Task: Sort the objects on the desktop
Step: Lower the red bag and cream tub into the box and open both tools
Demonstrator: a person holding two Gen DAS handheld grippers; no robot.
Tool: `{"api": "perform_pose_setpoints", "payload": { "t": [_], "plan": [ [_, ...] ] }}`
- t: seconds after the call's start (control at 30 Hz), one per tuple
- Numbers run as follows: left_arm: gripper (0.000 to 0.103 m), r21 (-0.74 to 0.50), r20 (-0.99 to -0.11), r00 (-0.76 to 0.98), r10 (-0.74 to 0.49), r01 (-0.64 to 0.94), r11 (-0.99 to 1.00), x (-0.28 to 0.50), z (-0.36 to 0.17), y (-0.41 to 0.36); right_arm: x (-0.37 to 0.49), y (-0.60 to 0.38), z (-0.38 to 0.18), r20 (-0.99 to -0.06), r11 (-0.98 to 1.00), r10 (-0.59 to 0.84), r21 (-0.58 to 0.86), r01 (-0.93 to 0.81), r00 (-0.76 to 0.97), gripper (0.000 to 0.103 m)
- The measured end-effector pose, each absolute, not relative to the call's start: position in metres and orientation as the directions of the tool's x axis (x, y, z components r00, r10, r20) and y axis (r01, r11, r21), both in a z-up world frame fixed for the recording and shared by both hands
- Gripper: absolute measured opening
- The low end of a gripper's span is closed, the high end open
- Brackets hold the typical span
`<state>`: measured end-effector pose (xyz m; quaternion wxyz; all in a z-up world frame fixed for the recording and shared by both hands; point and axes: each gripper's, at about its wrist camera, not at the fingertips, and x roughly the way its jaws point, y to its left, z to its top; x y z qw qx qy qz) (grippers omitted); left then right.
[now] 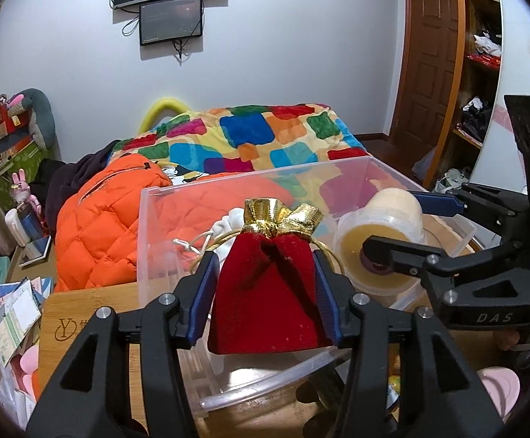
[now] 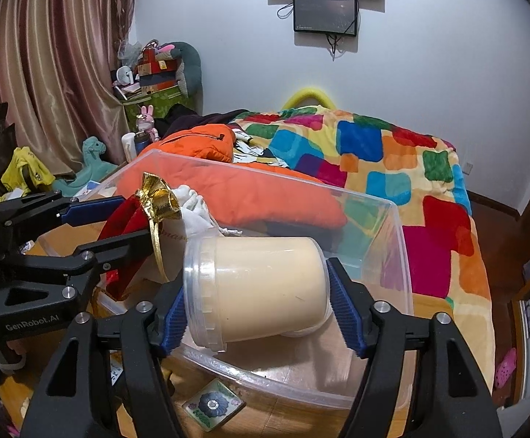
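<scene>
In the left wrist view, the left gripper held a red velvet pouch with a gold top between its blue pads, above the near wall of a clear plastic bin on the wooden table.

In the right wrist view, the right gripper bracketed a cream-filled plastic jar lying sideways over the bin's near edge; whether its pads pressed on the jar I cannot tell.

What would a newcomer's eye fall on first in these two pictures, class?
Probably the red velvet pouch with its gold top, sitting between the left gripper fingers above the clear plastic bin. Next, the cream-filled plastic jar lying sideways between the right gripper fingers over the same bin. Behind both, the multicoloured blanket on the bed.
</scene>
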<state>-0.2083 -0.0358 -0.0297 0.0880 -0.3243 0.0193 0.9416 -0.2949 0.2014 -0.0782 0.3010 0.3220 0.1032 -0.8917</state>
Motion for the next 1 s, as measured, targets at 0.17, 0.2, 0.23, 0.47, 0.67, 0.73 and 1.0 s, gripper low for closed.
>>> {"api": "perform_pose_setpoints", "payload": {
  "t": [0.17,0.2,0.23,0.47,0.67,0.73,1.0],
  "plan": [
    [0.071,0.038,-0.590,-0.799,0.115,-0.169,-0.985,-0.200,-0.028,-0.029,-0.287,0.202,-0.078,-0.615,-0.803,-0.456,-0.029,0.596,-0.643,0.073],
    [0.077,0.047,-0.584,-0.805,0.105,-0.163,-0.985,-0.199,-0.028,-0.029,-0.287,0.202,-0.078,-0.612,-0.803,-0.454,-0.034,0.595,-0.648,0.073],
    [0.078,0.046,-0.580,-0.808,0.105,-0.161,-0.986,-0.198,-0.028,-0.030,-0.286,0.203,-0.078,-0.611,-0.804,-0.454,-0.033,0.594,-0.649,0.074],
    [0.082,0.044,-0.567,-0.817,0.107,-0.159,-0.986,-0.195,-0.025,-0.033,-0.287,0.204,-0.078,-0.611,-0.803,-0.461,-0.023,0.596,-0.644,0.081],
    [0.093,0.070,-0.515,-0.852,0.096,-0.154,-0.986,-0.184,-0.016,-0.034,-0.286,0.204,-0.075,-0.607,-0.781,-0.499,0.004,0.625,-0.619,0.083],
    [0.094,0.070,-0.506,-0.857,0.100,-0.156,-0.985,-0.182,-0.014,-0.036,-0.283,0.202,-0.072,-0.598,-0.775,-0.503,-0.008,0.632,-0.624,0.084],
    [0.097,0.011,-0.518,-0.846,0.126,-0.154,-0.988,-0.183,-0.009,-0.046,-0.276,0.212,-0.062,-0.600,-0.794,-0.494,0.016,0.608,-0.629,0.095]
  ]
}}
